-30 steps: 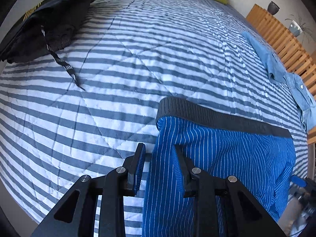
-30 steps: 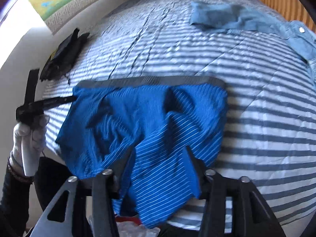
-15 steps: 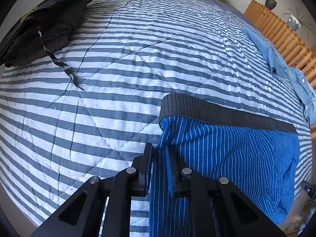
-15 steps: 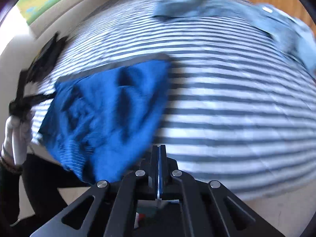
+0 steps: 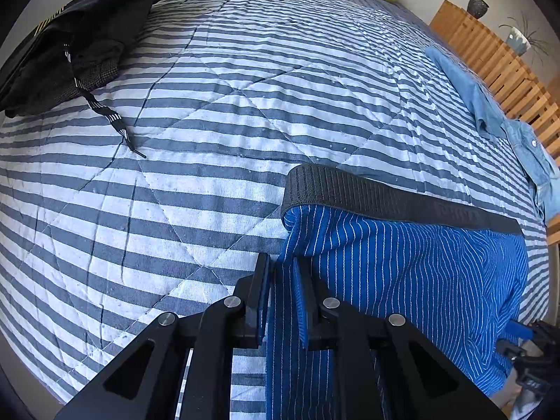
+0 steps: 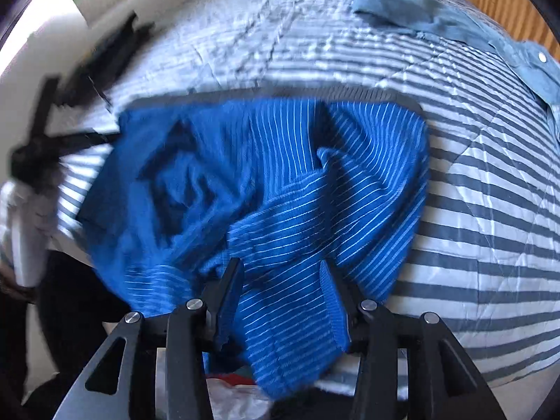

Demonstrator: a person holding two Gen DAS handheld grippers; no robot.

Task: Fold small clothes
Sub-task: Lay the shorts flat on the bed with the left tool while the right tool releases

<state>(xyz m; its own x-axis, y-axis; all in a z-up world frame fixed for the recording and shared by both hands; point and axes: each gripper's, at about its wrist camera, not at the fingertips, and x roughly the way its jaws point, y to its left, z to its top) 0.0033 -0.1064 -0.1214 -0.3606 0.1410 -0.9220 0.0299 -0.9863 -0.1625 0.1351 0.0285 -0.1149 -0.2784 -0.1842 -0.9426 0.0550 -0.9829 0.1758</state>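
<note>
Left wrist view: blue pinstriped shorts with a dark waistband lie on the striped bedspread, the left gripper clamped on their side edge. Right wrist view (blurry): right gripper opening, rumpled leg fabric between its jaws.

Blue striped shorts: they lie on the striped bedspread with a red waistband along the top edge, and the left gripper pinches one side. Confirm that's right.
Not quite: the waistband is dark grey, not red, as the left wrist view shows. The rest holds: the blue striped shorts lie on the striped bedspread, and the left gripper pinches one side.
</note>
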